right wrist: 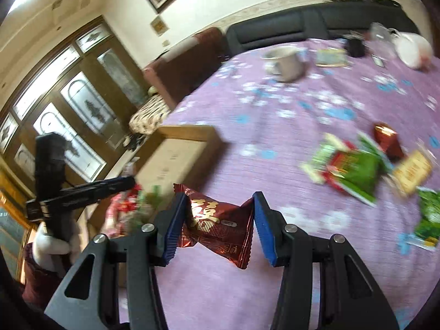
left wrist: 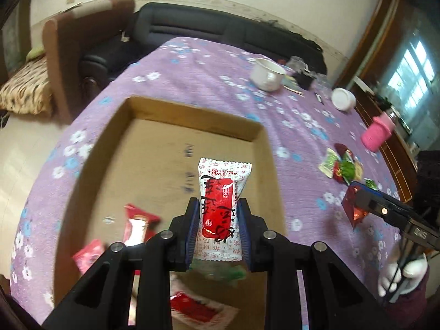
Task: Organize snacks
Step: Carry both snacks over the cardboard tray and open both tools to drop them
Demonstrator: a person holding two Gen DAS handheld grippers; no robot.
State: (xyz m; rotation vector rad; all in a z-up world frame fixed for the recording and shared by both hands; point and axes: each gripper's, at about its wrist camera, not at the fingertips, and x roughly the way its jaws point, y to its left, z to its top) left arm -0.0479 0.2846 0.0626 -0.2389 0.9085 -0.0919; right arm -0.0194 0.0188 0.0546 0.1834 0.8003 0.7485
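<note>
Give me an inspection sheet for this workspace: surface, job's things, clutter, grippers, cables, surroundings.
Surface: table under a purple flowered cloth.
Job's things: cardboard box with several snacks inside; loose snack pile on the cloth.
Clutter: white mug, white jar, pink cup.
Grippers: left gripper shut on a red-and-white snack above the box; right gripper shut on a dark red snack.
Cables: nothing seen.
Surroundings: dark sofa, glass-panelled doors.
</note>
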